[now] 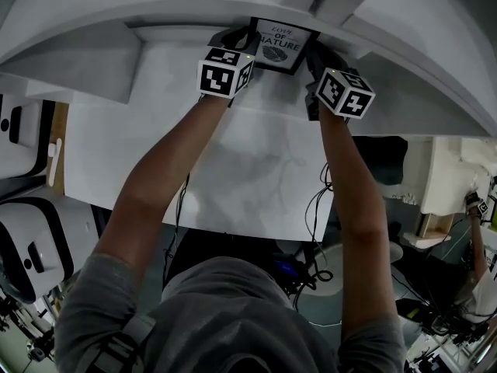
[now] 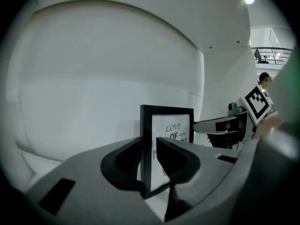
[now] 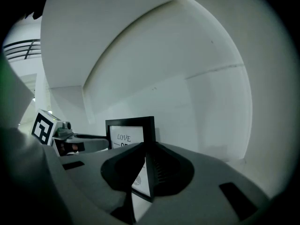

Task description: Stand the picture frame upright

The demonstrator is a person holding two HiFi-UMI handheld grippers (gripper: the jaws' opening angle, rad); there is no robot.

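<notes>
Left gripper [image 2: 149, 159] and right gripper [image 3: 144, 167]: both jaws part-closed, pads clamped on the picture frame [image 1: 283, 47]. Left has the frame's left black border, right has the right border. Nothing else is between the jaws.

Why, as I read it: a pinch on two opposite edges stops the frame twisting or tipping, so it can be set down square on its bottom edge. One gripper alone would let it swing.

White table [image 1: 155, 146] fills the middle of the head view, with a white wall [image 1: 93, 61] behind it at 12 o'clock.

Left forearm [image 1: 163, 169] and right forearm [image 1: 349, 177] are both stretched out towards 12 o'clock, converging. Grippers point forward and slightly down, roughly mirrored.

The frame sits at 12 o'clock in the head view, at the table's far edge near the wall, between the two grippers. Both gripper views show it vertical, print facing the person. Can't tell whether the bottom edge touches the table. Task looks nearly done; releasing is what remains.
</notes>
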